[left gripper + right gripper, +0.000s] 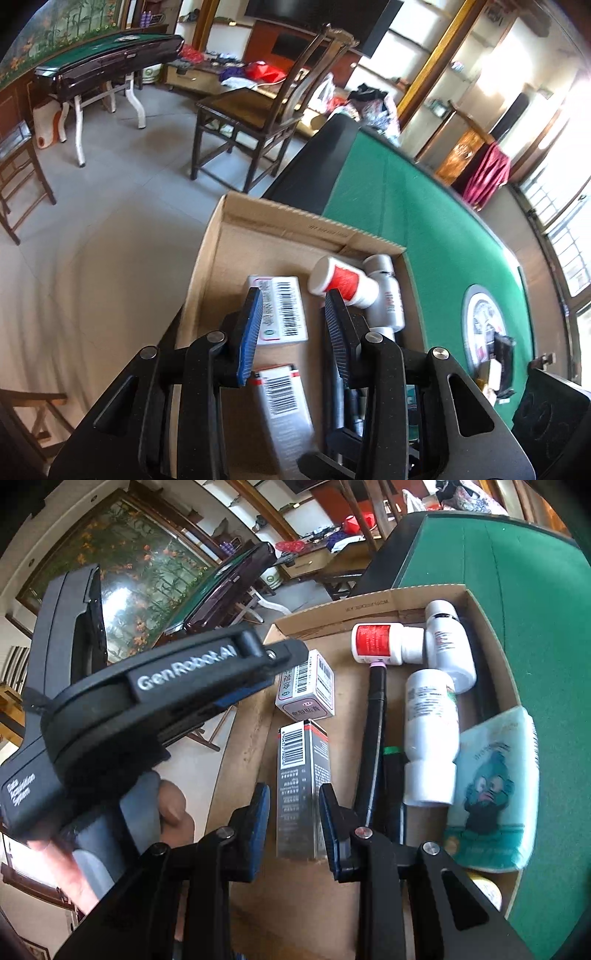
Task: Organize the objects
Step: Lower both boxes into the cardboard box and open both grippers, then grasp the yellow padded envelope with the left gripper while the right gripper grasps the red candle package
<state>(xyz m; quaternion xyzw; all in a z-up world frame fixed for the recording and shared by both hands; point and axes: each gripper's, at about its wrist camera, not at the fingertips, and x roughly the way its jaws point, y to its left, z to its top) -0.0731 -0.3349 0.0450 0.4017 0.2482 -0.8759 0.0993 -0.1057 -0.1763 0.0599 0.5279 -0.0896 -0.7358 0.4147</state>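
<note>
A shallow cardboard box (221, 236) (406, 594) sits on the green felt table. In it lie a small white carton (282, 310) (306, 686), a tall silver carton (284, 406) (299, 786), a red-labelled white bottle (341, 282) (384, 644), two more white bottles (448, 644) (428, 738), a black tube (373, 738) and a pale tissue pack (495, 794). My left gripper (295, 314) is open above the small carton. My right gripper (293, 805) is open with its fingers on either side of the silver carton. The left gripper's body (147, 701) fills the left of the right wrist view.
The green table (424, 206) has a round centre panel (484, 325). A wooden chair (258, 110) stands on the tiled floor beyond the box. A second green-topped table (107, 55) stands at the far wall. A yellow-lidded item (487, 890) lies in the box's near corner.
</note>
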